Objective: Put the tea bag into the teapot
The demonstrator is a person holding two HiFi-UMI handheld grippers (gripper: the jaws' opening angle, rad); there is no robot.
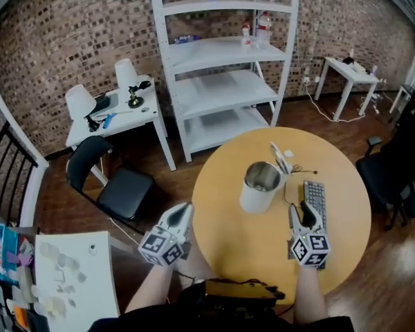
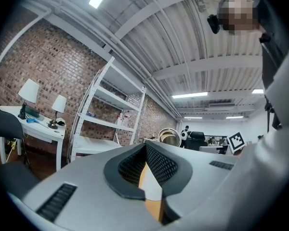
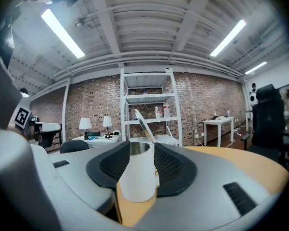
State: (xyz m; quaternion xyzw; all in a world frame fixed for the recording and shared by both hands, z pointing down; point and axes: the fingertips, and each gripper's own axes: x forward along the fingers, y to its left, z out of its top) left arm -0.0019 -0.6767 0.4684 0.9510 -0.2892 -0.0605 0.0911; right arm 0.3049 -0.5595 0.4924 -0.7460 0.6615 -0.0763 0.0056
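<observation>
Bench [image 1: 228, 244]: round, yellow-topped; its near edge is cut off behind the person's body in the head view.

Teapot [image 1: 260, 187]: white, cylindrical, upright near the bench centre, with the metal inside showing. Its lid [image 1: 280, 158] is tipped up at the far right of the rim. In the right gripper view the teapot [image 3: 137, 177] shows through the gap between the jaws, its foot hidden behind the gripper body.

Tea bag: cannot be made out in any view. The teapot's inside is too small and dim to check.

Right gripper [image 1: 300, 216]: over the near end of a keyboard [image 1: 315, 196] and partly covering it, to the right of the teapot and apart from it. Its own view shows the right gripper [image 3: 142, 150] with jaws apart and the pads pressing on nothing.

Left gripper [image 1: 185, 214]: beyond the bench's left edge, over the floor. Its own view shows the left gripper [image 2: 145, 148] with jaw tips together and nothing held. Only the teapot's metal rim shows above the right jaw.
</observation>
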